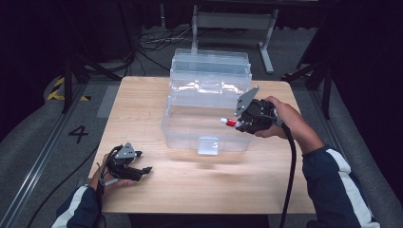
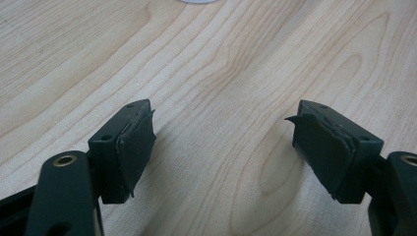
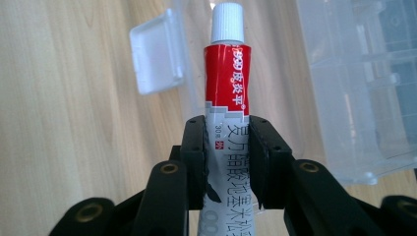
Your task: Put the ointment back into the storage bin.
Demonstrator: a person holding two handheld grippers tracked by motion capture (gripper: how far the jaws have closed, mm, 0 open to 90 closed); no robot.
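The right gripper [image 1: 243,122] is clamped on a tube [image 3: 227,98] of ointment, its jaws pinching the lower body so the cap end sticks out free. In the high view the tube [image 1: 229,122] pokes toward nine o'clock from the hand, hanging over the clear plastic box [image 1: 190,126] near its three o'clock side.

The likeliest trouble, to my eye, is the grip itself. The tube is soft and smooth, held low on its body with a long stretch overhanging, so a quick swing could let it pivot or slide out. Squeezing harder would dent it and might push paste toward the cap. The box walls are see-through and hard to judge; the cap could knock the rim or the latch tab [image 3: 156,51] at the front and tip the tube askew.

The tube is slim, with a white ribbed cap [image 3: 227,22], a red band beneath it and a white lower part printed with dark characters.

The left gripper [image 1: 142,161] rests at seven o'clock on the wooden table [image 1: 142,104], jaws apart and holding nothing.
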